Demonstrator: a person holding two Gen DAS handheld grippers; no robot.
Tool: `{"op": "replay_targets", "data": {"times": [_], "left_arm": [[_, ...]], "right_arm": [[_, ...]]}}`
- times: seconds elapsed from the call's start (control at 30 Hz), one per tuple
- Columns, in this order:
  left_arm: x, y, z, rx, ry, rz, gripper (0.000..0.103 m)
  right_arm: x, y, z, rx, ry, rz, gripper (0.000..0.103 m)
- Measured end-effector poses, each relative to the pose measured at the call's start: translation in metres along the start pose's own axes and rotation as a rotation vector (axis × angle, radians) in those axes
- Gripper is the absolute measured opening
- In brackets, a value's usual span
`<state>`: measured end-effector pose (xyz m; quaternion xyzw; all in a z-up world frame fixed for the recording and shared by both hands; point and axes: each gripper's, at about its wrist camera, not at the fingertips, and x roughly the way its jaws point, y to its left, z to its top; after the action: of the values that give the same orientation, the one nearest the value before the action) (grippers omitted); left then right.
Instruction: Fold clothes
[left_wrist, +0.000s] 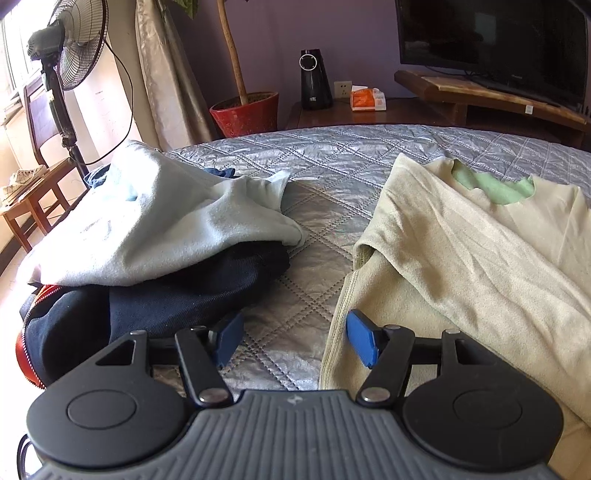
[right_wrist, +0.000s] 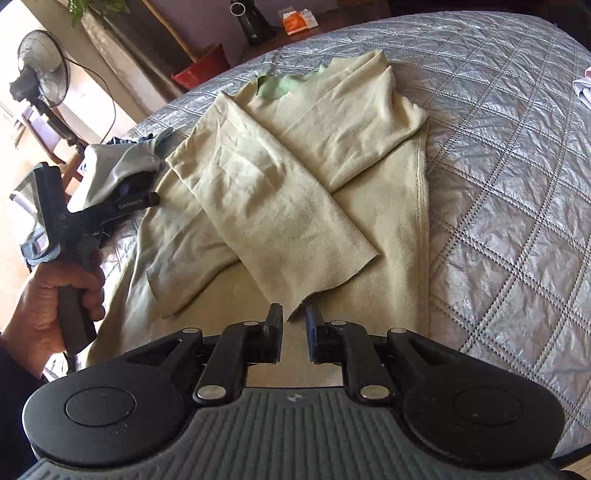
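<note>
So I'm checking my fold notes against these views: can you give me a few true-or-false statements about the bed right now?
1. Both sleeves of the beige top are folded across its body. True.
2. The right tongs clamp a sleeve. False: they stand slightly open, the cuff's corner just ahead of them, nothing between the pads.
3. The left tongs are open over the quilt, holding nothing. True.
4. The pale blue garment lies flat alone. False: it lies crumpled on dark clothes.

shirt (right_wrist: 295, 177) on bed (right_wrist: 498, 166) | clothes pile (left_wrist: 155, 236) to its left | fan (left_wrist: 70, 44), prob. chair, behind pile
</note>
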<state>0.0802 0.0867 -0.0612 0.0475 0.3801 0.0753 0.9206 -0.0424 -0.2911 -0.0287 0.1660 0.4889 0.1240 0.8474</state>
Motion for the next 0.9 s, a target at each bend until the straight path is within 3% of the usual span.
{"op": "replay_targets", "data": {"times": [0.17,0.27,0.33,0.37,0.53,0.6,0.67,0.77,0.9], "left_arm": [[-0.002,0.003,0.002,-0.019,-0.024,0.029,0.056],[0.002,0.002,0.0,-0.007,-0.001,0.043,0.056],[0.006,0.002,-0.001,0.006,0.02,0.054,0.056],[0.007,0.002,-0.002,0.012,0.031,0.06,0.056],[0.003,0.008,0.0,-0.037,0.018,0.042,0.056],[0.002,0.009,0.0,-0.052,0.015,0.034,0.056],[0.002,0.007,0.0,-0.039,0.019,0.035,0.056],[0.002,0.006,0.0,-0.037,0.017,0.03,0.056],[0.002,0.007,0.001,-0.045,0.018,0.018,0.056]], "right_arm": [[0.002,0.026,0.035,-0.184,-0.123,-0.039,0.021],[0.036,0.037,0.046,-0.293,-0.102,-0.076,0.021],[0.062,0.038,0.043,-0.367,-0.013,-0.099,0.025],[0.068,0.042,0.038,-0.436,-0.011,-0.107,0.028],[0.047,0.054,0.086,-0.36,-0.131,0.039,0.032],[0.05,0.064,0.126,-0.328,-0.159,0.097,0.039],[0.066,0.079,0.175,-0.299,-0.104,0.203,0.045],[0.1,0.102,0.237,-0.294,-0.028,0.283,0.05],[0.152,0.105,0.295,-0.172,0.058,0.298,0.059]]}}
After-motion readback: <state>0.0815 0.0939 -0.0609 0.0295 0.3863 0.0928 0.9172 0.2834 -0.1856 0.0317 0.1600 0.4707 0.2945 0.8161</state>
